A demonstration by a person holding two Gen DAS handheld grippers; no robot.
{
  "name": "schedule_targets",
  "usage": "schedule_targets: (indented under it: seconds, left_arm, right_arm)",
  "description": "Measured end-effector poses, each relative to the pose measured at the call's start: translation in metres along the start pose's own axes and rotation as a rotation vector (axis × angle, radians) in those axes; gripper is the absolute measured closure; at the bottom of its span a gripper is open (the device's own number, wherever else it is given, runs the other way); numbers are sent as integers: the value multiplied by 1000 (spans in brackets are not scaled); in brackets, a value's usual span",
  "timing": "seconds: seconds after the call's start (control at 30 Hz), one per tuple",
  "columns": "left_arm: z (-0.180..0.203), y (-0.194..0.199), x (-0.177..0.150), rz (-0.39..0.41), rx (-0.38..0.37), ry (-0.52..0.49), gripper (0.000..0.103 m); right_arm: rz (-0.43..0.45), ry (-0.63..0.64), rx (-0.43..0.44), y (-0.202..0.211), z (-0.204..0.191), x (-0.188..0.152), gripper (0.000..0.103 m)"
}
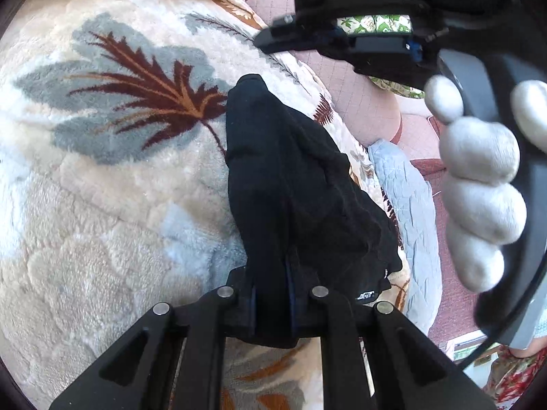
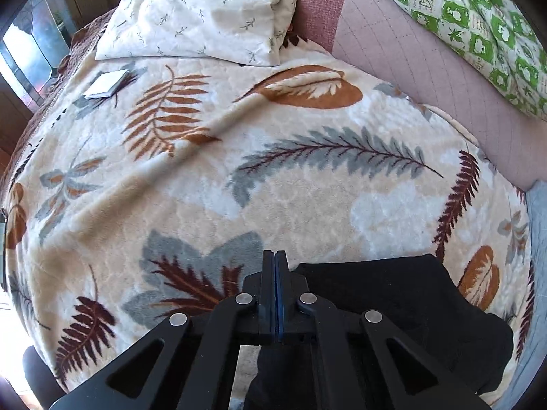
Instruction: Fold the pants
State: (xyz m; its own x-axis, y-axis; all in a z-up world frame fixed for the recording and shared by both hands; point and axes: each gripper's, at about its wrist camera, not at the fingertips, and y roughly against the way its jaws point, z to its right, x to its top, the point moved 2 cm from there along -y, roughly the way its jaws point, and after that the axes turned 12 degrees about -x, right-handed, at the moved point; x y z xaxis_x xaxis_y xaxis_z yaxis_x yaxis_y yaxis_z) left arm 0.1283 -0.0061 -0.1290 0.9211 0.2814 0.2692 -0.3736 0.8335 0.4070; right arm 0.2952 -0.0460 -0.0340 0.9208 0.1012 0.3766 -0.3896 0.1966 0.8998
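Note:
The black pants (image 1: 294, 184) hang bunched above a cream leaf-patterned blanket (image 1: 102, 171). My left gripper (image 1: 271, 294) is shut on a thick fold of the pants, which drape forward from its jaws. In the right wrist view the pants (image 2: 410, 307) lie at the lower right on the blanket (image 2: 239, 188). My right gripper (image 2: 275, 266) has its pads pressed together; black cloth shows below and behind them, but whether it is pinched I cannot tell. The right gripper's body, held by a gloved hand (image 1: 478, 177), shows at the upper right of the left wrist view.
A white pillow (image 2: 205, 13) lies at the bed's far end, with a white square card (image 2: 106, 83) beside it. A pink quilted cover (image 2: 410, 51) and a green patterned quilt (image 2: 478, 24) lie to the right. A pale blue quilt (image 1: 407, 198) edges the blanket.

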Motion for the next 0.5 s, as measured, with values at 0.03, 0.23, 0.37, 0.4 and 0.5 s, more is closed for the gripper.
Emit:
schedule_targets:
  seconds: [0.03, 0.23, 0.37, 0.4, 0.5]
  left_arm:
    - [0, 2, -1, 1, -4, 3, 91]
    - [-5, 16, -6, 9, -15, 8, 91]
    - [-7, 19, -3, 8, -28, 16, 90]
    - [-7, 18, 2, 8, -27, 16, 90]
    - [-6, 18, 2, 11, -19, 9, 90]
  right_arm:
    - [-18, 20, -42, 0, -4, -2, 101]
    - [-110, 99, -129, -24, -4, -21, 94]
    - [-94, 77, -190, -28, 1, -22, 66]
    - [-82, 69, -190, -27, 3, -21, 58]
    - [-99, 38, -153, -30, 6, -24, 48]
